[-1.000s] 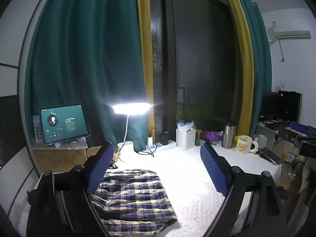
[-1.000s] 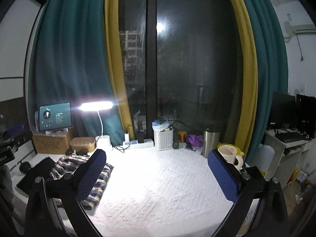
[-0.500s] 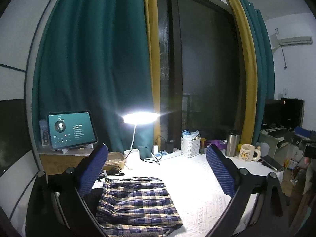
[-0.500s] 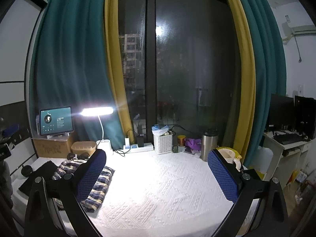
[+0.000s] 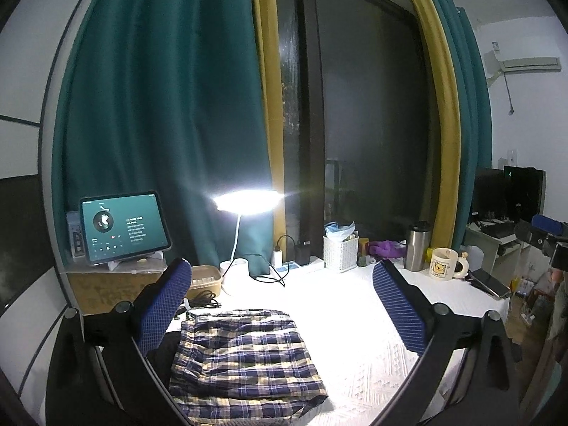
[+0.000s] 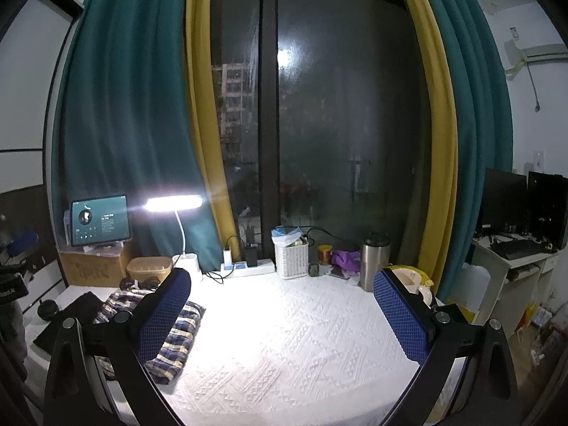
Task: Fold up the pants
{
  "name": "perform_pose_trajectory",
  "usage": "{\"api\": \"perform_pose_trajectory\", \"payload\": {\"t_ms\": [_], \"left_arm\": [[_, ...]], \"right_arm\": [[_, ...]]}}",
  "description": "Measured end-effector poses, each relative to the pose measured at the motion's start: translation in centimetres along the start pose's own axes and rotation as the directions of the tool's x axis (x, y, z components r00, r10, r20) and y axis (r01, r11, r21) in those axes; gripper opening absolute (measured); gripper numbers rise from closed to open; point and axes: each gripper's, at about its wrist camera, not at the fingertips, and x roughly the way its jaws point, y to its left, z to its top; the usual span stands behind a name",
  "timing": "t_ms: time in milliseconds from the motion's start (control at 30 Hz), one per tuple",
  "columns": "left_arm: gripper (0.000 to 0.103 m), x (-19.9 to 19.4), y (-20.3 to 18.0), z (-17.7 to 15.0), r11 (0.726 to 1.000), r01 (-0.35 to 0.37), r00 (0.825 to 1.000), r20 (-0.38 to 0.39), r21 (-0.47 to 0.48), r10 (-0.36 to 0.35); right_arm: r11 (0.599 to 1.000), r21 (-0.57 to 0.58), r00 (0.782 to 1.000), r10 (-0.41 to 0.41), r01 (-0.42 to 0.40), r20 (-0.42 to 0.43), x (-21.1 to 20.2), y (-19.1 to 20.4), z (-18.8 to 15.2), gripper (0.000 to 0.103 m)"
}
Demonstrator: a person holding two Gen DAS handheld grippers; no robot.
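The plaid pants (image 5: 245,358) lie folded into a thick rectangle on the white textured table cover (image 5: 355,319), at the near left. My left gripper (image 5: 280,266) hangs just above and behind them, open wide, with nothing between its blue pads (image 5: 163,305). In the right wrist view the same pants (image 6: 184,323) sit at the left, partly hidden by the left finger. My right gripper (image 6: 281,277) stands open over the bare cover (image 6: 284,337), holding nothing. A dark cloth (image 6: 71,316) lies left of the pants.
Along the back stand a lit desk lamp (image 5: 248,202), a tablet (image 5: 122,227) on a cardboard box, a power strip (image 6: 248,268), a white basket (image 6: 291,259), a steel tumbler (image 6: 372,262) and a mug (image 5: 443,262). A phone (image 5: 491,284) lies at the right edge.
The left gripper's jaws have spread wider, and its left pad no longer overlaps the pants. The right gripper's view is almost the same.
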Motion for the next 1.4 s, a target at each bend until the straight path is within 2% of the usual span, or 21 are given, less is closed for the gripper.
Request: {"api": "perform_pose_trajectory", "payload": {"t_ms": [1400], "left_arm": [[0.101, 0.2, -1.1, 0.0, 1.0, 0.021, 1.0, -0.007, 0.012, -0.021]], "right_arm": [[1.0, 0.01, 1.0, -0.018, 0.018, -0.011, -0.2, 0.4, -0.2, 0.103]]}}
